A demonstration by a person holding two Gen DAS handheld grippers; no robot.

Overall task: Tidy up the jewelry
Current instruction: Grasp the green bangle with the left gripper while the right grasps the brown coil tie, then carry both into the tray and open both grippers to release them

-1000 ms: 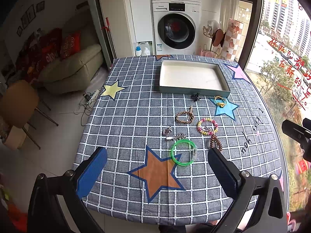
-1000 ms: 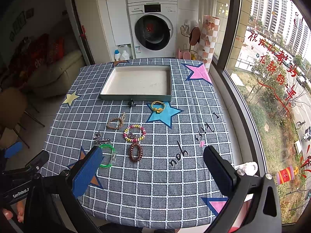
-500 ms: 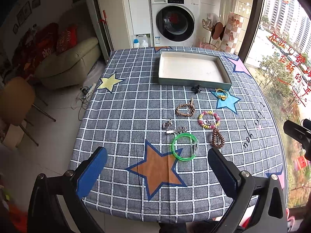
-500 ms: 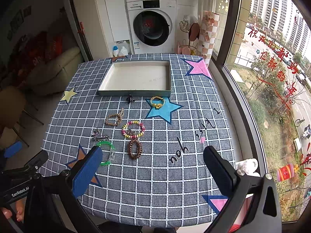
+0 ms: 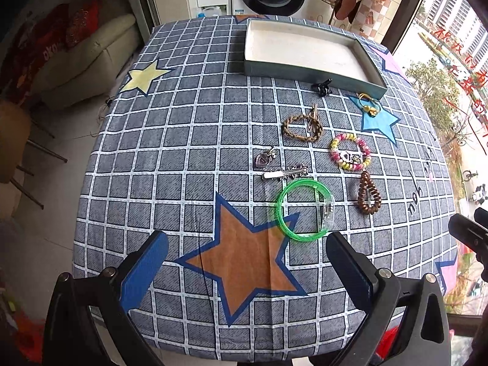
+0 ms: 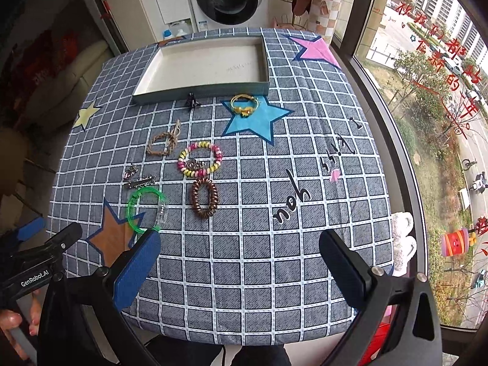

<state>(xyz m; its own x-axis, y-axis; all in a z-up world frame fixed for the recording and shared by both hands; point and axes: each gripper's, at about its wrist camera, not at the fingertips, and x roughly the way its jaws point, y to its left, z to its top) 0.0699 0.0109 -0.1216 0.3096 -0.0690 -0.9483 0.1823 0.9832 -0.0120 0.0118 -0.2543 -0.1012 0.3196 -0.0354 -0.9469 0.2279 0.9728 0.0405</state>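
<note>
Left tongs (image 5: 247, 262) agape above green bangle (image 5: 303, 210), tray (image 5: 311, 73) beyond

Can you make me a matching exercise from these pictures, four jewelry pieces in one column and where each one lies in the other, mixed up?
Things:
1. green bangle
2. gold bracelet
3. black clip
4. brown coil hair tie

Places:
A. on the blue star
B. against the tray's near wall
C. overlapping a point of the orange star
D. just below the beaded bracelet

Pairs: 1-C, 2-A, 3-B, 4-D
</note>
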